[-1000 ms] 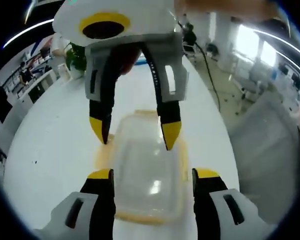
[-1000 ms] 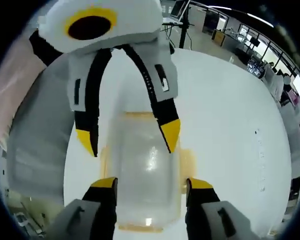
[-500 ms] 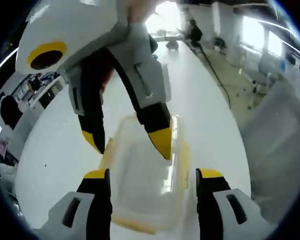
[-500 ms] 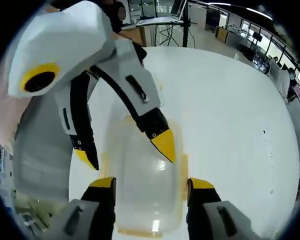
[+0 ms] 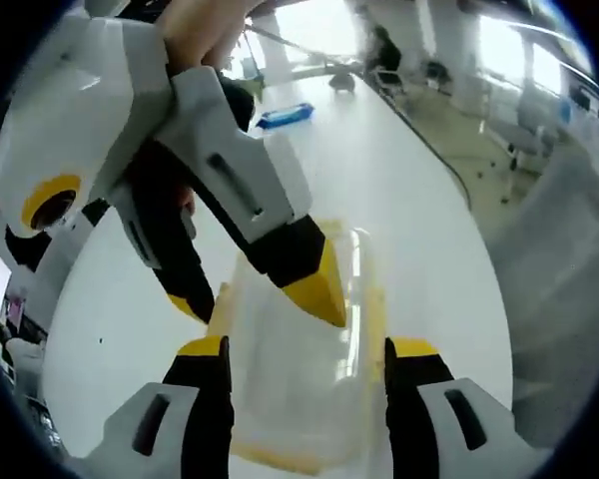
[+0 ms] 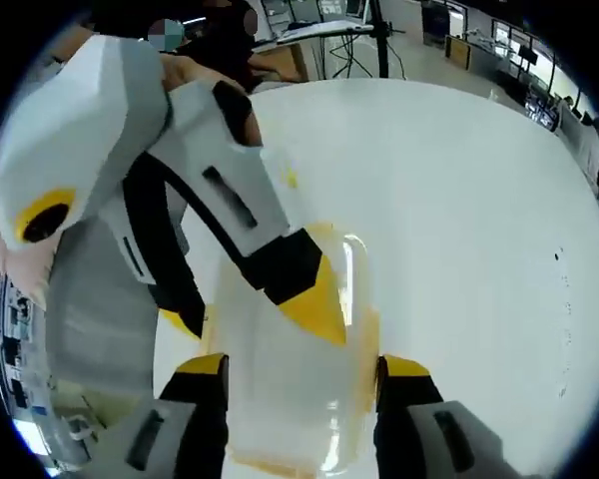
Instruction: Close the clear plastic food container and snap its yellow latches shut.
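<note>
A: Two grippers, one container. Where is it?

B: In the left gripper view the container [image 5: 299, 379] lies lower centre on the white table [image 5: 419, 210], between the left gripper's [image 5: 304, 349] own jaws, which stand apart, one on each side. Whether they touch its walls I cannot tell.

A: And the other tool?

B: The right gripper [image 5: 255, 289] comes down from the upper left, its yellow tips spread, one over the lid, one at the container's left edge.

A: From the other side?

B: In the right gripper view the container [image 6: 290, 399] is again lower centre on the table [image 6: 459, 200], the right gripper's [image 6: 299, 364] jaws apart around it. The left gripper [image 6: 250, 309] reaches in from the upper left, tips parted over the lid.

A: Latches?

B: Yellow shows along the rim; their position is too blurred to tell. A blue pack [image 5: 285, 116] lies at the top of the left gripper view.
</note>
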Available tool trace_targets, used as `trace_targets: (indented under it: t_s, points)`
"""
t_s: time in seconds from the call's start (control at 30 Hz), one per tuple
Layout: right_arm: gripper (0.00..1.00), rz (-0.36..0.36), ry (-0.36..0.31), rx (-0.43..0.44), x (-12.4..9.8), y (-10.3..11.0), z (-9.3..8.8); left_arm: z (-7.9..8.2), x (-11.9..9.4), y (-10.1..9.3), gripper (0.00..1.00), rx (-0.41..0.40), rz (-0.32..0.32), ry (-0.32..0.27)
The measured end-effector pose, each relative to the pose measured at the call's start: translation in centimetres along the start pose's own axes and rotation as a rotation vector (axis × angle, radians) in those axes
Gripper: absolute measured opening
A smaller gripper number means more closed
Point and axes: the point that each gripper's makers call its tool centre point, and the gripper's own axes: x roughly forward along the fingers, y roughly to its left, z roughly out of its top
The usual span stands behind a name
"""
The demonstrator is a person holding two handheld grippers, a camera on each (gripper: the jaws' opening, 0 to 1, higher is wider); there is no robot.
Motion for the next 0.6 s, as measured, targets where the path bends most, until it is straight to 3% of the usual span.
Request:
trace_targets:
  t_s: [0.27, 0.6]
  points:
    - [0.55, 0.021, -0.039, 0.048, 0.02, -0.02, 0.29, -0.03, -0.01, 0.05, 0.59, -0.004, -0.002, -0.002]
    - [0.52, 0.058, -0.001, 0.076, 0.47, -0.17, 0.14, 0.02, 0.06, -0.09, 0.58, -0.007, 0.001, -0.001]
